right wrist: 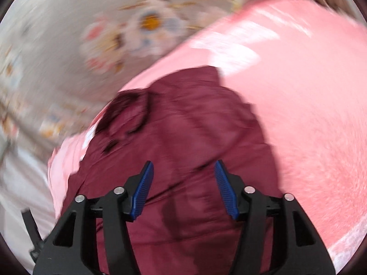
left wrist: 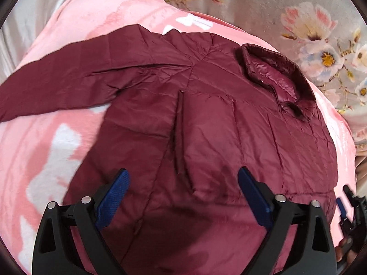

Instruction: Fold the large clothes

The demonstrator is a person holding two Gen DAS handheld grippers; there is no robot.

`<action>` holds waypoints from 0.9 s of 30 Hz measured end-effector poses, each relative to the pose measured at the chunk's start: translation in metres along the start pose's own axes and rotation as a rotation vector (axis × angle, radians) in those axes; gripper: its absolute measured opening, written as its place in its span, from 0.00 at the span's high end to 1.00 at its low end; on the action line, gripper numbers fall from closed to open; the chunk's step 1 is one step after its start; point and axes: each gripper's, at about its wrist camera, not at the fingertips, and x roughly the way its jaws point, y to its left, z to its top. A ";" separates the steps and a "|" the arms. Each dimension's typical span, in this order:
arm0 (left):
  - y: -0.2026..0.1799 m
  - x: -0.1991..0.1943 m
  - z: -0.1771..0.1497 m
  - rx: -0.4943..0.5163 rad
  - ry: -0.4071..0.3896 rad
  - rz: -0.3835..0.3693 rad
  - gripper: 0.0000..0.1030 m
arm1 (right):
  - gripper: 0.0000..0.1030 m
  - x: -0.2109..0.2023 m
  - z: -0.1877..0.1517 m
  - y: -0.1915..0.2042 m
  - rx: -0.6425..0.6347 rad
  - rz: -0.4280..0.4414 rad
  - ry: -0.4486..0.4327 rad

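A maroon quilted jacket (left wrist: 206, 119) lies spread on a pink blanket (left wrist: 96, 16). One sleeve (left wrist: 57, 84) stretches out to the left and the collar (left wrist: 273, 73) sits at the upper right. My left gripper (left wrist: 183, 178) hovers over the jacket's lower body, open, with nothing between its blue pads. The right wrist view is blurred: there the jacket (right wrist: 183, 137) fills the middle and my right gripper (right wrist: 183, 171) stands open above it, holding nothing. The right gripper (left wrist: 346, 201) also shows at the lower right edge of the left wrist view, beside the jacket's edge.
The pink blanket (right wrist: 298, 91) with white patches lies on a grey flowered bedcover (left wrist: 309, 34). The bedcover (right wrist: 68, 45) runs along the far side. A grey satin cloth (left wrist: 29, 18) shows at the upper left.
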 end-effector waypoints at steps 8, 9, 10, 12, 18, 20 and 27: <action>0.000 0.002 0.022 0.021 -0.017 0.030 1.00 | 0.48 0.038 0.037 -0.040 0.202 0.066 0.021; 0.000 -0.005 0.027 0.030 -0.048 0.034 1.00 | 0.55 0.045 0.041 -0.039 0.205 0.062 0.021; -0.001 -0.011 0.029 0.038 -0.069 0.038 1.00 | 0.61 0.049 0.043 -0.039 0.194 0.059 0.026; -0.004 -0.022 0.036 0.063 -0.114 0.057 1.00 | 0.94 0.050 0.047 -0.029 0.148 0.053 0.021; -0.001 0.002 0.028 0.128 -0.095 0.167 1.00 | 0.99 0.015 0.041 0.004 -0.111 -0.064 -0.135; 0.002 0.021 0.021 0.132 -0.049 0.175 1.00 | 0.99 0.035 0.036 -0.008 -0.109 -0.143 -0.057; -0.005 0.027 0.010 0.195 -0.087 0.265 0.92 | 0.94 0.036 0.029 -0.013 -0.119 -0.240 -0.013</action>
